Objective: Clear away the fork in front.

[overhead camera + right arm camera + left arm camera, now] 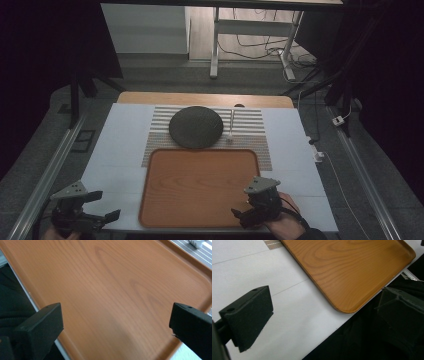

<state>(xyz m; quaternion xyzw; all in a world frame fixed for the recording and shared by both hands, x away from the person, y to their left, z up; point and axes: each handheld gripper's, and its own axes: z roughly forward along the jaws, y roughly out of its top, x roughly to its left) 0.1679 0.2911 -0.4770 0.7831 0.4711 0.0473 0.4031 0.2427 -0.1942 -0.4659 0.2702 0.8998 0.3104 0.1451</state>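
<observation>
The left gripper (106, 206) waits wide open and empty near the table's front edge. Next comes the wooden tray (165, 200), bare, with a dark round plate (195, 126) behind it. The right gripper (241, 212) is wide open too, holding nothing. Nothing looks started; I think someone must reach forward.

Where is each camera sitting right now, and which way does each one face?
High view: above the near edge, facing forward and down; tray, both claws, left claw, right claw, a hand.
Left gripper view: rides the left claw, facing the tray's near corner.
Right gripper view: rides the right claw, over the tray.
All three share the tray.
</observation>
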